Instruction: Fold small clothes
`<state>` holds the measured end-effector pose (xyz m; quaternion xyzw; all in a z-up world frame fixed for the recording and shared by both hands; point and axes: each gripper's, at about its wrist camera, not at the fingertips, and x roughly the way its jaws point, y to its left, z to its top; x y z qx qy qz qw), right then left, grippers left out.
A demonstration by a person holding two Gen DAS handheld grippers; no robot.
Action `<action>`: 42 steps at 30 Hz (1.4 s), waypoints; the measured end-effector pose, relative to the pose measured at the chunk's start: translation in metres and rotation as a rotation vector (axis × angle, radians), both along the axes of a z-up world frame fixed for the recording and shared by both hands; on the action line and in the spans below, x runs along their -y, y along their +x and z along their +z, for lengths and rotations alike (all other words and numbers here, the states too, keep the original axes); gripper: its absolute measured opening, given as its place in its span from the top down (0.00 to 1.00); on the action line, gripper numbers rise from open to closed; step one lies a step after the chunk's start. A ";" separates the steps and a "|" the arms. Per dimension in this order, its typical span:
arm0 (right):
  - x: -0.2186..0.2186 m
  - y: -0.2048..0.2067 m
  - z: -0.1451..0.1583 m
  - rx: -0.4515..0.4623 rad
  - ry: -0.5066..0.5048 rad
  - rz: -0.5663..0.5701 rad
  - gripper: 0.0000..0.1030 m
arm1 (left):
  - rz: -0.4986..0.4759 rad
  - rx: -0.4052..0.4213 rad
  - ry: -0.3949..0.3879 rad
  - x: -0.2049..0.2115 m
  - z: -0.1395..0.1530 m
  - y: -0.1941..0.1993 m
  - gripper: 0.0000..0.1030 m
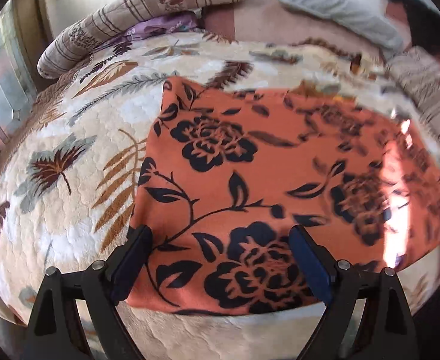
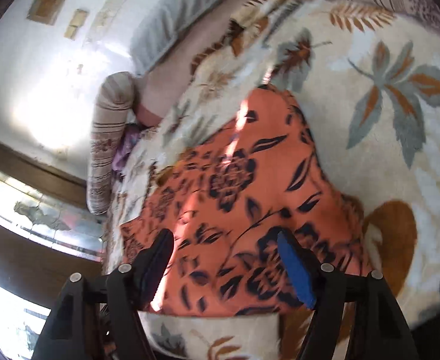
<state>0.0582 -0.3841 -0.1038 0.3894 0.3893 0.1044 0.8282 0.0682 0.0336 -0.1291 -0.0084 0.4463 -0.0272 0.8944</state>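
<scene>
An orange garment (image 1: 265,186) with black flower prints lies spread flat on the cream leaf-patterned bedspread (image 1: 79,156). In the left wrist view my left gripper (image 1: 220,234) hovers open over the garment's near edge, its blue-padded fingers wide apart with nothing pinched. The right wrist view shows the same orange garment (image 2: 250,198) from another side, blurred by motion. My right gripper (image 2: 224,237) hangs open above the cloth's near end, and its jaws hold nothing. A strip of sunlight crosses the fabric.
A striped bolster pillow (image 1: 136,21) and a purple cloth (image 1: 157,28) lie at the bed's far edge. A grey pillow (image 1: 340,9) rests behind. A dark wooden window frame (image 2: 34,162) and the white wall (image 2: 40,75) border the bed.
</scene>
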 end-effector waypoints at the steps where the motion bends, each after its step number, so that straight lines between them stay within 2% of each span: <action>1: -0.005 -0.006 0.004 0.018 -0.002 0.014 0.26 | 0.004 0.033 -0.037 -0.003 0.007 -0.005 0.10; 2: -0.008 -0.013 0.004 0.022 -0.012 0.020 0.26 | 0.008 0.055 -0.046 -0.005 0.012 -0.009 0.10; 4: -0.008 -0.020 -0.008 -0.003 -0.036 0.010 0.26 | 0.021 0.031 -0.006 -0.008 0.007 -0.009 0.10; 6: 0.005 -0.028 -0.030 -0.075 -0.018 -0.023 0.26 | 0.037 -0.095 0.011 -0.016 -0.019 0.004 0.09; 7: 0.012 -0.031 -0.042 -0.106 0.017 -0.049 0.26 | 0.044 -0.089 0.046 -0.018 -0.023 0.006 0.06; 9: 0.016 -0.034 -0.041 -0.080 0.053 -0.064 0.26 | 0.063 -0.094 0.008 -0.024 -0.014 0.003 0.06; 11: 0.015 -0.035 -0.030 -0.047 0.019 -0.053 0.26 | 0.097 -0.014 -0.021 -0.032 0.004 -0.007 0.06; 13: 0.011 -0.034 -0.021 -0.012 0.012 -0.036 0.26 | 0.089 0.024 -0.010 -0.034 0.010 -0.010 0.06; 14: 0.009 -0.031 -0.021 -0.004 0.018 -0.020 0.26 | 0.086 0.008 0.009 -0.035 0.005 -0.008 0.06; 16: 0.006 -0.023 -0.031 -0.042 -0.006 -0.018 0.26 | 0.106 -0.124 0.077 -0.040 -0.021 0.006 0.06; 17: 0.006 -0.019 -0.039 -0.086 -0.013 -0.027 0.25 | 0.121 -0.139 0.020 -0.048 -0.025 0.006 0.06; 18: 0.009 -0.020 -0.043 -0.090 0.017 -0.037 0.25 | 0.151 -0.126 -0.026 -0.055 -0.020 0.003 0.06; 19: 0.011 -0.022 -0.039 -0.072 0.024 -0.043 0.26 | 0.175 -0.122 -0.030 -0.059 -0.012 0.001 0.07; 22: 0.011 -0.024 -0.030 -0.053 -0.027 -0.043 0.25 | 0.121 -0.002 -0.011 -0.057 0.022 0.006 0.07; 25: 0.008 -0.023 -0.031 -0.052 -0.028 -0.040 0.25 | 0.079 0.031 0.067 -0.053 0.036 0.046 0.07; 29: 0.005 -0.022 -0.031 -0.048 -0.058 -0.023 0.25 | 0.084 -0.063 0.296 -0.051 0.006 0.122 0.07; 31: 0.002 -0.019 -0.035 -0.049 -0.049 -0.021 0.25 | 0.097 -0.076 0.364 -0.057 -0.006 0.146 0.07; 36: 0.009 -0.018 -0.040 -0.051 -0.006 -0.037 0.25 | 0.137 -0.078 0.341 -0.070 -0.005 0.181 0.06; 38: 0.011 -0.018 -0.040 -0.049 0.004 -0.041 0.25 | 0.143 -0.036 0.344 -0.065 0.011 0.175 0.06; 42: 0.014 -0.028 -0.028 -0.009 -0.021 -0.071 0.25 | 0.136 0.093 0.210 -0.059 0.057 0.126 0.06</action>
